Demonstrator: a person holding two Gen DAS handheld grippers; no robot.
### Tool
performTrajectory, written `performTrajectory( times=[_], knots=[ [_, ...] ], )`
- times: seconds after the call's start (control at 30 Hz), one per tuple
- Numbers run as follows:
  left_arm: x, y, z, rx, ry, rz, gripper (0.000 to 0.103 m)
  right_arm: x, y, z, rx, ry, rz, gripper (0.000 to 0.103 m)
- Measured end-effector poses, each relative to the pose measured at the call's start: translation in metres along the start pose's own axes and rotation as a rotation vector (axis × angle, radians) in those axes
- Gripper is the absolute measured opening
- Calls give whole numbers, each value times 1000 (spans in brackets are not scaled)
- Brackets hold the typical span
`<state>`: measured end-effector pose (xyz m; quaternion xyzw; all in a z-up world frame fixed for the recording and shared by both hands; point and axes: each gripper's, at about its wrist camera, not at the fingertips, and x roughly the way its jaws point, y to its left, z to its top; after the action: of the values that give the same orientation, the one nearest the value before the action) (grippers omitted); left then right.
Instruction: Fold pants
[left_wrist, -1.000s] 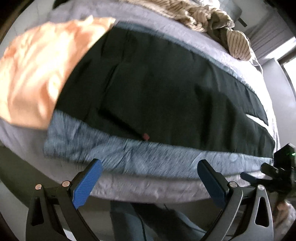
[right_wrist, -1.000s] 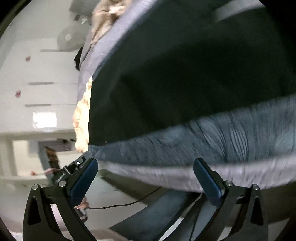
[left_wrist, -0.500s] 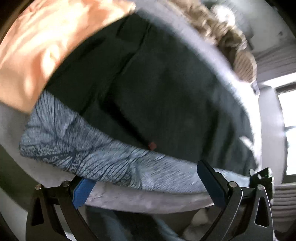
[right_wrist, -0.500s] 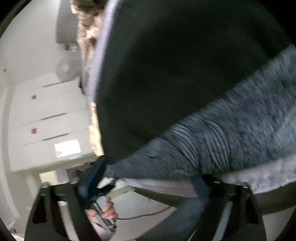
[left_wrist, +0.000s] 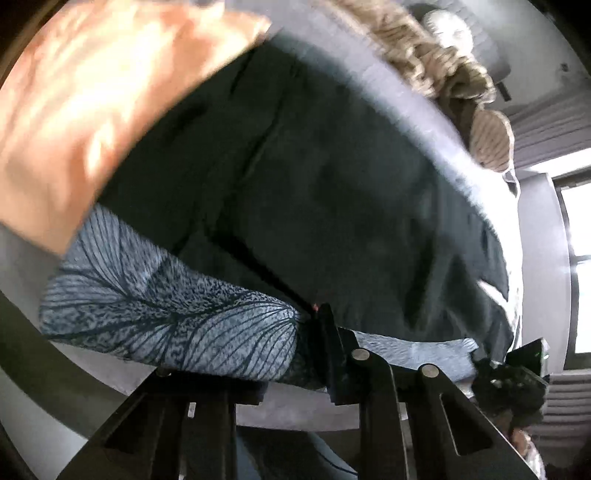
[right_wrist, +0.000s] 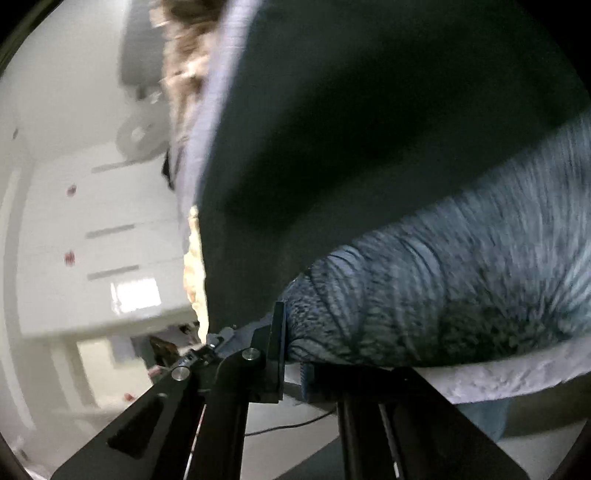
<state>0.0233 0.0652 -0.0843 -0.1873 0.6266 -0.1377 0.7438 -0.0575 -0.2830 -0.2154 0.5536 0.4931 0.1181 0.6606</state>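
Note:
Dark pants (left_wrist: 332, 184) lie spread flat on the bed, with a blue-grey patterned strip (left_wrist: 166, 306) along their near edge. My left gripper (left_wrist: 314, 332) is shut on that strip, and the cloth bunches into radiating creases at the pads. In the right wrist view the same dark pants (right_wrist: 369, 129) fill the upper part, and the patterned strip (right_wrist: 461, 277) runs along the bed's edge. My right gripper (right_wrist: 286, 332) is shut on the strip's end, where the cloth is gathered. The right gripper also shows at the far right of the left wrist view, as a black tool (left_wrist: 517, 369).
An orange cloth (left_wrist: 92, 92) lies on the bed to the left of the pants. A beige striped pile of clothes (left_wrist: 443, 74) sits at the far side of the grey sheet (left_wrist: 406, 103). White cupboards (right_wrist: 92, 221) stand beyond the bed, and a cable (right_wrist: 288, 424) lies on the floor.
Both grippers went from wide open to shut on the patterned near edge, which now puckers at the pads. Both views have closed in on the bed's edge.

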Motion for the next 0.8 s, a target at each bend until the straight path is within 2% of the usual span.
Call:
performTrajectory(
  times=[0.13,0.23,0.27,0.37,0.5,0.53,0.57,0.63,0.67,0.73,0.8],
  knots=[
    [-25,-30,34,40,-89,-25,24,-22,66,35,-182,-29,-9,7],
    [-30,-52,71,81,-143,-44,24,-26,102,68,-256,-51,-1,7],
    [-31,-48,88,101,-164,-50,24,-26,114,84,-279,-60,1,7],
    [-14,-61,136,160,-221,-22,25,-15,138,128,-327,-61,-39,7],
    [31,-59,192,177,-210,26,25,16,143,186,-317,-45,-79,7],
    [46,-59,204,181,-203,47,29,30,140,204,-303,-36,-94,7],
    [61,-61,214,191,-208,86,50,41,136,214,-299,-31,-108,8],
    [84,-55,228,202,-247,205,85,65,126,235,-290,-25,-162,12],
    [94,-51,235,202,-249,234,85,79,119,244,-281,-17,-199,14],
    [113,-37,245,183,-187,259,85,103,104,255,-268,-5,-277,18],
    [111,-28,248,165,-180,276,85,116,98,259,-259,-8,-305,27]
  ],
)
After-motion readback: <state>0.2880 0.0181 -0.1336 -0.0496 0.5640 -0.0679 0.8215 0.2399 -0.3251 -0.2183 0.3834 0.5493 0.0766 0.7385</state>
